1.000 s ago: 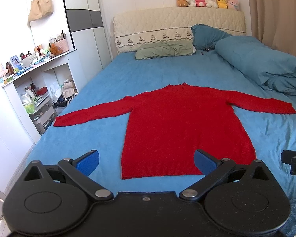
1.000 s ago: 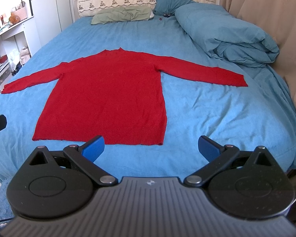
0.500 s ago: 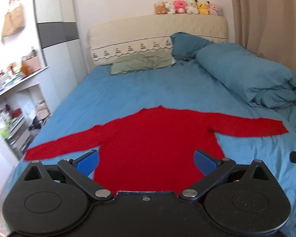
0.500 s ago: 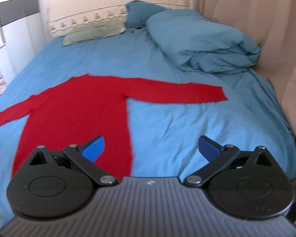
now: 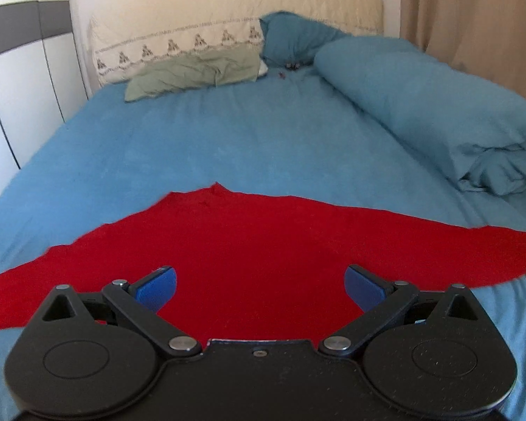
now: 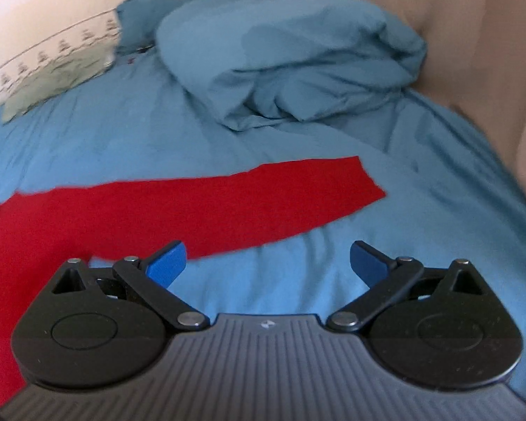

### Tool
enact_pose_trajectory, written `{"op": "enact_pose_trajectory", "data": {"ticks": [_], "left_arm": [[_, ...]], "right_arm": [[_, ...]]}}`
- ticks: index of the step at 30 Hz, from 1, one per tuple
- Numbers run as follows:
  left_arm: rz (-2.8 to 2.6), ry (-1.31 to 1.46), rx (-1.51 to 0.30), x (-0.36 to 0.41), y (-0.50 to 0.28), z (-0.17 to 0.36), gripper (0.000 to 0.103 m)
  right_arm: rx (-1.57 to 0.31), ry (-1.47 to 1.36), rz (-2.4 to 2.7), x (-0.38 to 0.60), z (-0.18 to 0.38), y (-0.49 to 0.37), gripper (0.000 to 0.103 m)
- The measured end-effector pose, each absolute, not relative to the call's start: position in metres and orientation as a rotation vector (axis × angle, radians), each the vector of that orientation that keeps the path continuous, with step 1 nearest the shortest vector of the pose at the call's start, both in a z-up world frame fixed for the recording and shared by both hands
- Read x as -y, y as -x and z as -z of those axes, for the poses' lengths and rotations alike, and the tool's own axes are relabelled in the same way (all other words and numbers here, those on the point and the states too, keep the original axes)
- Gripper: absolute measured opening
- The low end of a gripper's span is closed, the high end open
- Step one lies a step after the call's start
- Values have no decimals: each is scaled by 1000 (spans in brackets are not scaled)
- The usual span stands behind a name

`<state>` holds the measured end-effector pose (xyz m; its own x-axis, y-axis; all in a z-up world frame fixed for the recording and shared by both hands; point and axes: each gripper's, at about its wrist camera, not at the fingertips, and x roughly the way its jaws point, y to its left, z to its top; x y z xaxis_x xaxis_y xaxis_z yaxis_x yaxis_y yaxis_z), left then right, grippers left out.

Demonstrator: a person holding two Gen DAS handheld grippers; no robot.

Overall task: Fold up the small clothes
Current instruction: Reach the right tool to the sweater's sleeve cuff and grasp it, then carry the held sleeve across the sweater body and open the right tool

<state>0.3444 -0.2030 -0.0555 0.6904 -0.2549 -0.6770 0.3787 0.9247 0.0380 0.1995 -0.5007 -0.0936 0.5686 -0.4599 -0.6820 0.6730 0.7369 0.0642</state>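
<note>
A red long-sleeved sweater [image 5: 256, 242] lies flat on the blue bed sheet [image 5: 210, 140], sleeves spread out. My left gripper [image 5: 259, 287] is open and empty, low over the sweater's body below the collar. In the right wrist view the sweater's right sleeve [image 6: 228, 207] runs across the sheet to its cuff. My right gripper [image 6: 266, 263] is open and empty, over the sheet just in front of that sleeve.
A rolled blue duvet [image 5: 420, 105] lies along the right side of the bed, also in the right wrist view [image 6: 298, 59]. A green pillow [image 5: 196, 73] and a cream headboard [image 5: 228, 17] are at the far end. A beige curtain [image 6: 473, 35] hangs on the right.
Both grippers have moved forward and lower over the bed. The left one now sits over the sweater's body; the right one has swung toward the right sleeve. Both stay open.
</note>
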Motion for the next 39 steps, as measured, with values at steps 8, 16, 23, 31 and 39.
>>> {"op": "enact_pose_trajectory", "data": {"ticks": [8, 16, 23, 31, 39], "left_arm": [[350, -199, -849, 240, -417, 97, 103], [329, -241, -952, 273, -458, 156, 103], [297, -273, -1019, 290, -480, 190, 103], [304, -259, -1032, 288, -487, 193, 103], [280, -252, -966, 247, -490, 148, 103]], "right_arm": [[-689, -473, 783, 567, 141, -252, 103], [-751, -597, 884, 608, 191, -255, 98], [-661, -613, 909, 621, 206, -258, 82], [-645, -515, 938, 620, 187, -269, 23], [-538, -442, 784, 567, 118, -308, 22]]}}
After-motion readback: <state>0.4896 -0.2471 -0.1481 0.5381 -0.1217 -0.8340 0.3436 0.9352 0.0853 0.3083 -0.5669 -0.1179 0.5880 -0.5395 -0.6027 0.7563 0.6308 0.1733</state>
